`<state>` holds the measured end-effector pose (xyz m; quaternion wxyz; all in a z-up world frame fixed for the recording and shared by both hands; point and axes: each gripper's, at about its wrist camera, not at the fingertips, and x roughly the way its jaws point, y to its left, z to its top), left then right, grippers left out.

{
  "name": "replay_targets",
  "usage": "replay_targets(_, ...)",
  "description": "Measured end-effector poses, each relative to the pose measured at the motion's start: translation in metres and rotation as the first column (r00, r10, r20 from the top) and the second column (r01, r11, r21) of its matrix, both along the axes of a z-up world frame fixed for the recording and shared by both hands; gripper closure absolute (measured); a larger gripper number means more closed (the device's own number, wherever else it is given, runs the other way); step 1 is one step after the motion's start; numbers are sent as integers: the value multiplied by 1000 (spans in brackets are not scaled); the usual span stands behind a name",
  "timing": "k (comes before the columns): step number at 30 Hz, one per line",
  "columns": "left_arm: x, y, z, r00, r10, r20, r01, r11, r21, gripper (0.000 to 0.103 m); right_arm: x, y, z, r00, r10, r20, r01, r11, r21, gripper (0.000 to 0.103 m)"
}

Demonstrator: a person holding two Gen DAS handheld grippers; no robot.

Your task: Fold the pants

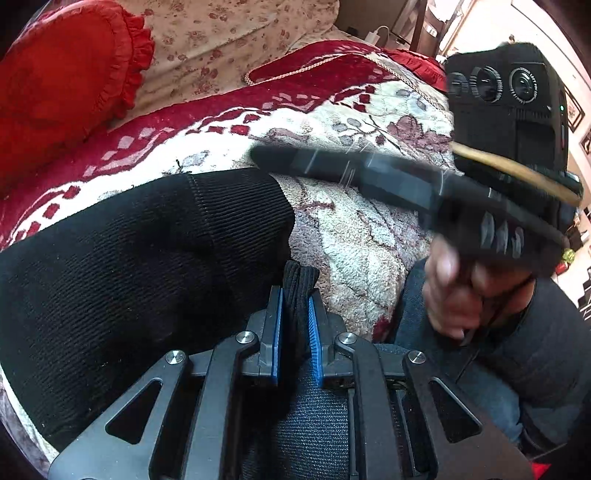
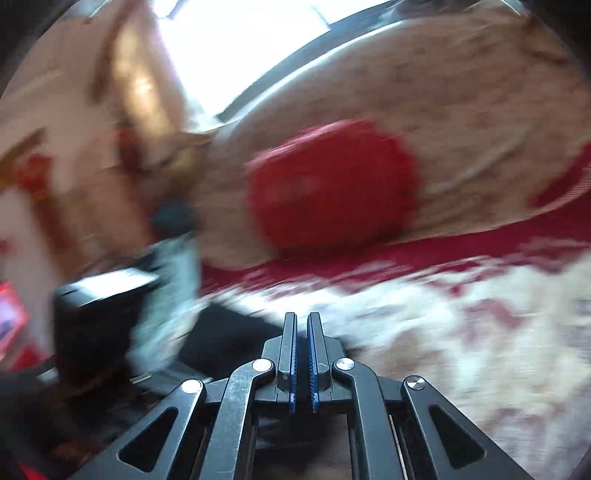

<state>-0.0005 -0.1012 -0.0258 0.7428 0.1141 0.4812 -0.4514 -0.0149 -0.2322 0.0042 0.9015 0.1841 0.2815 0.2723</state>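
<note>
Black ribbed pants [image 1: 147,266] lie on a red and cream floral blanket [image 1: 354,236], filling the left of the left wrist view. My left gripper [image 1: 295,295] is shut on a bunched fold of the pants' black fabric [image 1: 299,284]. My right gripper [image 1: 266,157] shows in that view as a blurred black tool over the blanket, held by a hand [image 1: 450,291]. In the right wrist view my right gripper [image 2: 302,325] has its blue pads almost together with nothing visible between them. Dark fabric [image 2: 221,339] lies below and left of it.
A red frilled cushion [image 1: 66,77] [image 2: 332,188] leans on the floral sofa back [image 1: 229,33]. The person's jeans-clad leg [image 1: 421,306] is at the blanket's near edge. The right wrist view is heavily motion-blurred.
</note>
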Motion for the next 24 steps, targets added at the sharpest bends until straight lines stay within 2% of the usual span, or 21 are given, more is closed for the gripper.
replay_targets(1, 0, 0, 0, 1000, -2, 5, 2, 1000, 0, 90, 4, 12, -5, 996, 78, -30, -78, 997, 4, 99)
replay_targets(3, -4, 1, 2, 1000, -10, 18, 10, 1000, -9, 90, 11, 30, -14, 989, 122, -84, -127, 990, -62, 99)
replay_targets(4, -7, 3, 5, 1000, -24, 21, 24, 999, -21, 88, 17, 38, -22, 987, 99, -123, -114, 986, -123, 99)
replay_targets(5, -13, 9, 12, 998, -51, 26, 53, 997, -54, 88, 23, 41, -31, 984, 83, -160, -107, 984, -144, 100)
replay_targets(7, -21, 29, 23, 997, -80, 3, 80, 989, -127, 88, 30, 40, -41, 979, 71, -192, -93, 989, -112, 102)
replay_targets(8, -24, 38, 27, 998, -68, 12, 69, 988, -138, 88, 31, 39, -42, 978, 69, -197, -90, 991, -97, 103)
replay_targets(10, -24, 65, 32, 1000, -10, 29, 14, 989, -147, 88, 30, 37, -45, 976, 69, -208, -86, 994, -72, 103)
replay_targets(12, -17, 99, 30, 996, 88, 24, -83, 984, -159, 88, 32, 35, -48, 973, 68, -222, -81, 996, -48, 103)
replay_targets(15, 0, 140, 11, 973, 228, -35, -231, 959, -164, 88, 35, 31, -48, 972, 66, -224, -77, 996, -42, 103)
replay_targets(19, 11, 155, -22, 950, 273, -151, -299, 935, -190, 88, 36, 26, -39, 984, 39, -173, -50, 997, -60, 103)
replay_targets(22, 6, 148, -23, 953, 270, -138, -294, 933, -206, 88, 25, 19, -23, 988, 55, -146, -54, 998, 11, 101)
replay_targets(24, 5, 146, -23, 953, 270, -136, -295, 932, -211, 88, 12, 19, -8, 985, 117, -129, -108, 991, 73, 100)
